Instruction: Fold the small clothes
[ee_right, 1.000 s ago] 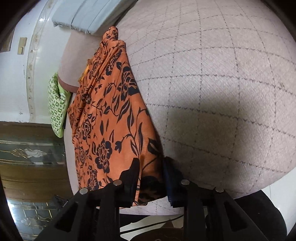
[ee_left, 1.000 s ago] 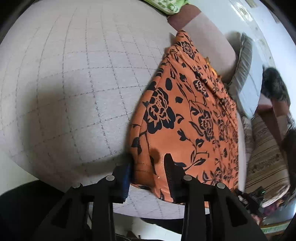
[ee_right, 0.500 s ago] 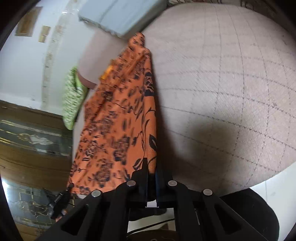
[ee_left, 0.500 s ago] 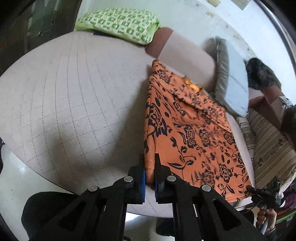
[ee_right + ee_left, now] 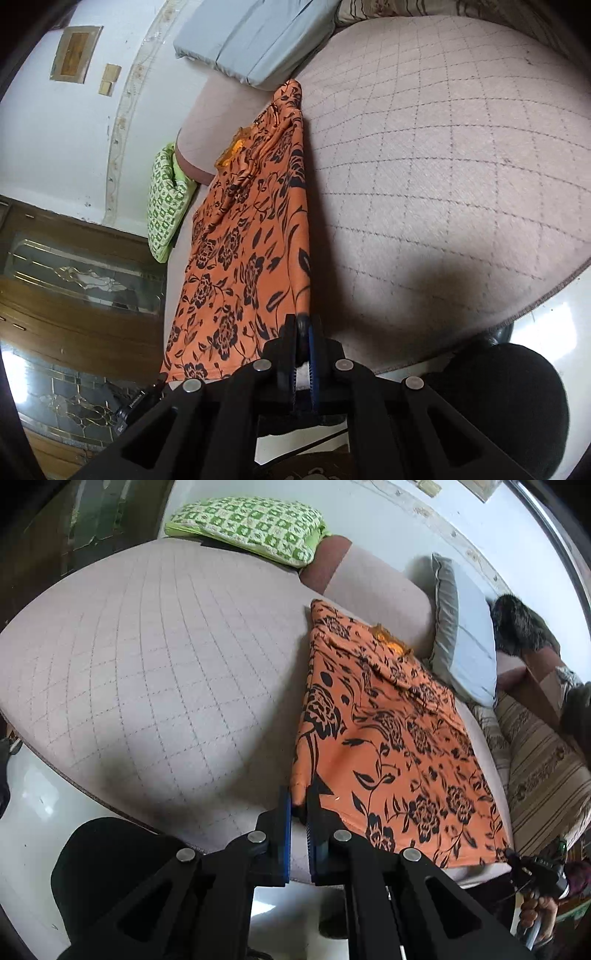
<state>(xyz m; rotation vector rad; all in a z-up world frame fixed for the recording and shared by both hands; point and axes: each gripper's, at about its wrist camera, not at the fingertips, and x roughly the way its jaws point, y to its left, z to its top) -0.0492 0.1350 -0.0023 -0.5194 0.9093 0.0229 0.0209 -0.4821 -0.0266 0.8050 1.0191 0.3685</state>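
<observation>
1. around my cloth: green checked cushion (image 5: 247,524) and grey pillow (image 5: 461,642) at the bed's (image 5: 147,664) far edge; nothing blocks me
2. orange floral garment (image 5: 388,738) spread on the bed, black flowers
3. my left hand-held gripper (image 5: 300,805) and right hand-held gripper (image 5: 303,325) each pinch a near corner

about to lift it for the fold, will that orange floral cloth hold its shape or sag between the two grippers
Probably sag: the orange floral cloth already wrinkles and drapes between its pinched corners. It looks thin and light, so each pinch, left gripper and right gripper, likely holds. On the quilted cushion it may drag.
</observation>
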